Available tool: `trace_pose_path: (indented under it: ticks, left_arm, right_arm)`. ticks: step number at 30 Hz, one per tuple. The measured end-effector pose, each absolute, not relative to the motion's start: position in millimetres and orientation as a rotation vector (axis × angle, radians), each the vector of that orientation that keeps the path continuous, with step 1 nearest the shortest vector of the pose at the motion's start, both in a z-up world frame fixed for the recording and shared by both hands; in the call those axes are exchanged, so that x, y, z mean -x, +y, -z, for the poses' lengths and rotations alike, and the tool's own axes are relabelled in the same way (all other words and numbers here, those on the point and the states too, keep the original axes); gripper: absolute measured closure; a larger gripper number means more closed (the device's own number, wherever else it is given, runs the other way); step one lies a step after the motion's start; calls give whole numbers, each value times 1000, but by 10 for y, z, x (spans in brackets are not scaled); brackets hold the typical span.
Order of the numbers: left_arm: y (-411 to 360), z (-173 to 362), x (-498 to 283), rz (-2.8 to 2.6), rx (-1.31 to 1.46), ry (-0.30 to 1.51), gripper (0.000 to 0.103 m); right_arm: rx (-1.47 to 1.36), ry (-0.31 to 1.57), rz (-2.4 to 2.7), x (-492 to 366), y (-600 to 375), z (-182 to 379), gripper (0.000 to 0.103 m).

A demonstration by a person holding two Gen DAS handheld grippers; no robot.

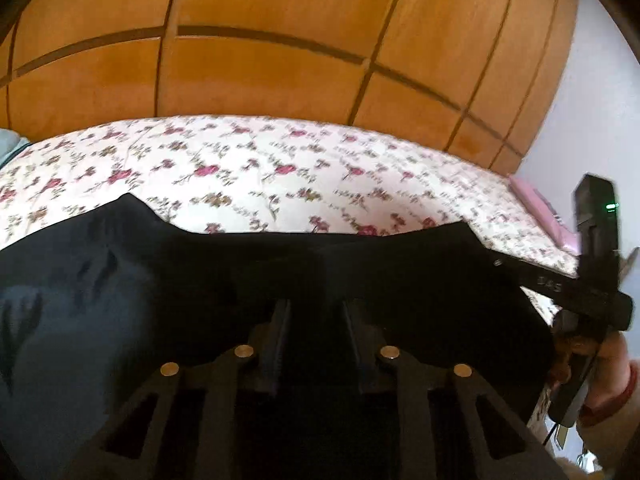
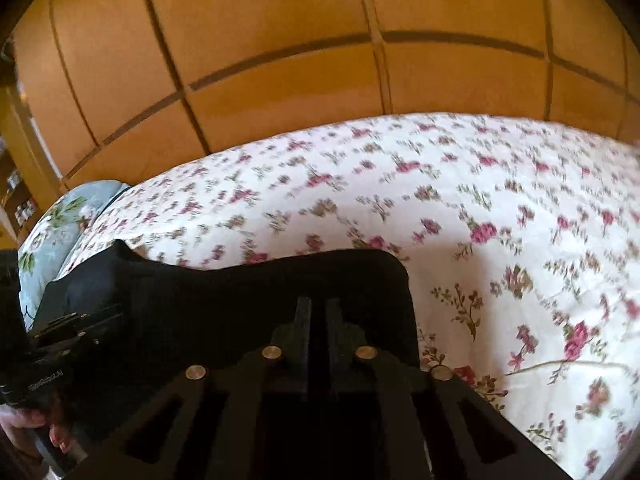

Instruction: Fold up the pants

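Observation:
Black pants hang stretched between my two grippers above a floral bedsheet. My left gripper is shut on the pants' top edge, near the middle of that edge in the left wrist view. My right gripper is shut on the same edge near its right corner; the pants spread to the left from it. Each view shows the other gripper at its side: the right one in the left wrist view, the left one in the right wrist view. The cloth below the held edge is hidden.
A wooden panelled wardrobe stands behind the bed. A pale green floral pillow lies at the bed's left end. A pink item lies at the bed's right edge by a white wall.

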State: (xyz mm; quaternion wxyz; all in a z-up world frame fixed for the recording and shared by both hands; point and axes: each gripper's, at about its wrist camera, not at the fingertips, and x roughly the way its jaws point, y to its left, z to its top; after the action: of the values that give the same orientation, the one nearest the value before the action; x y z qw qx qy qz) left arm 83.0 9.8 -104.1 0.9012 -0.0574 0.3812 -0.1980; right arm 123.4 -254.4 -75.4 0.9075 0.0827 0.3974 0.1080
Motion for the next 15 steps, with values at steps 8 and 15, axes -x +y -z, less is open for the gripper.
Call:
trace_pose_path:
  ticks: [8,15]
  left_arm:
    - [335,977,-587,430,288,751,76]
    - [828,1004,-160,305,408,734,48]
  right_arm:
    - [-219,778,-200,-1090,-2569,699,95]
    - [-206,741,-394,-598,-1996,570,85]
